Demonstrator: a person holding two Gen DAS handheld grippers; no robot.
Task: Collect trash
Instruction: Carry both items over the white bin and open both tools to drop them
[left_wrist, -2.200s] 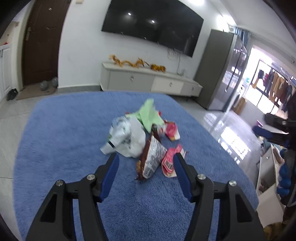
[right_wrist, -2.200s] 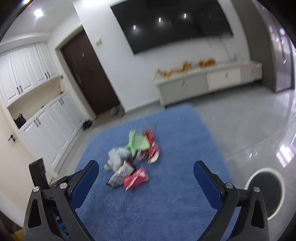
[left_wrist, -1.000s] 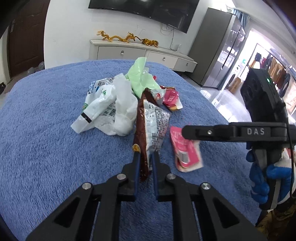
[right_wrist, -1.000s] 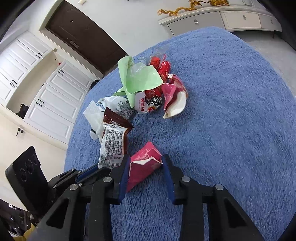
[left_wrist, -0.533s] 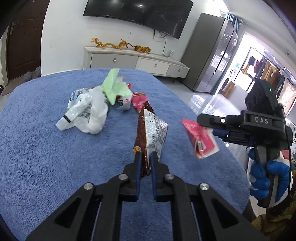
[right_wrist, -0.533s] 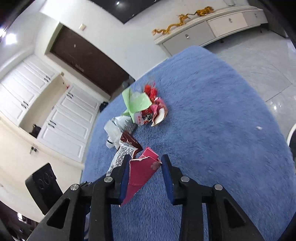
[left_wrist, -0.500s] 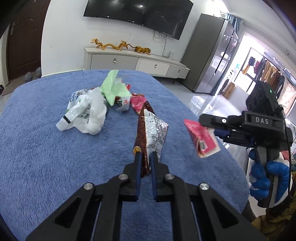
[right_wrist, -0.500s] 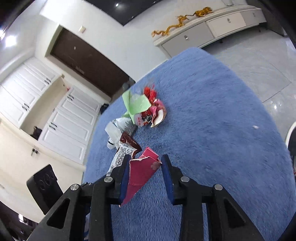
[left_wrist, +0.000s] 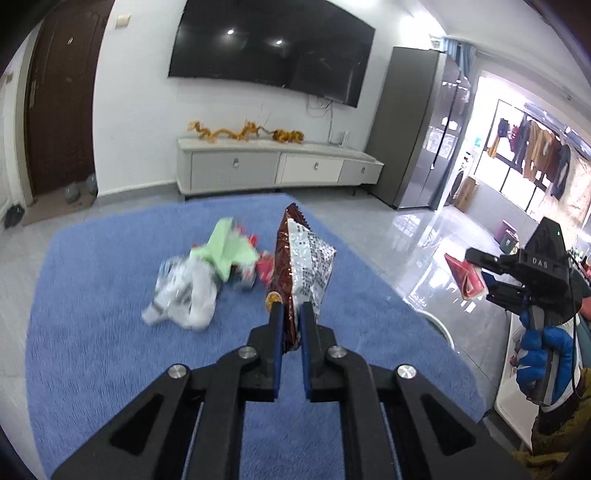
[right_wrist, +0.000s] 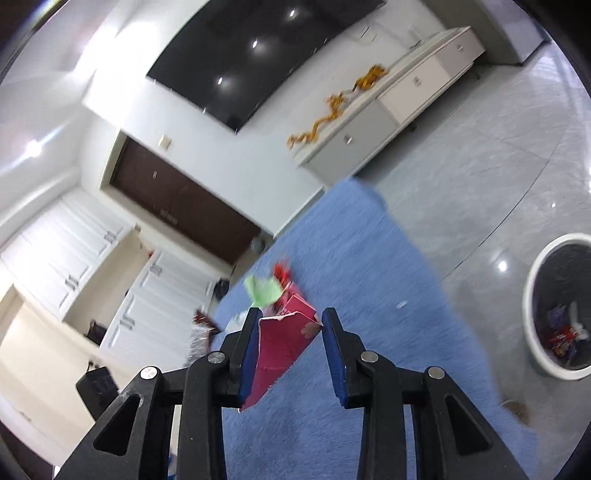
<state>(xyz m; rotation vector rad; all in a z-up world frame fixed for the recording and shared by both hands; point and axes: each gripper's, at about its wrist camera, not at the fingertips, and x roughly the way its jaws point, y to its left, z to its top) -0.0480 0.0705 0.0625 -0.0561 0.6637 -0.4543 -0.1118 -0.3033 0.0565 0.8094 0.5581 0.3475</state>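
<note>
My left gripper (left_wrist: 291, 325) is shut on a brown and silver snack bag (left_wrist: 301, 258) and holds it upright above the blue rug (left_wrist: 92, 350). My right gripper (right_wrist: 290, 332) is shut on a pink carton (right_wrist: 280, 347), raised off the rug; it also shows in the left wrist view (left_wrist: 484, 275) at the right. The remaining trash pile lies on the rug: a white plastic bag (left_wrist: 184, 291), a green wrapper (left_wrist: 225, 249) and red wrappers (left_wrist: 262, 267). A white-rimmed trash bin (right_wrist: 557, 306) with wrappers inside stands on the tile floor to the right.
A white TV cabinet (left_wrist: 273, 171) stands along the far wall under a wall TV (left_wrist: 269, 51). A tall grey fridge (left_wrist: 417, 129) stands at the right. White cupboards (right_wrist: 74, 258) and a dark door (right_wrist: 177, 210) are to the left. Glossy tile floor (right_wrist: 480, 166) surrounds the rug.
Both grippers have lifted higher with their trash. The right gripper has swung right, off the rug toward the tile floor, and the bin has come into its view.
</note>
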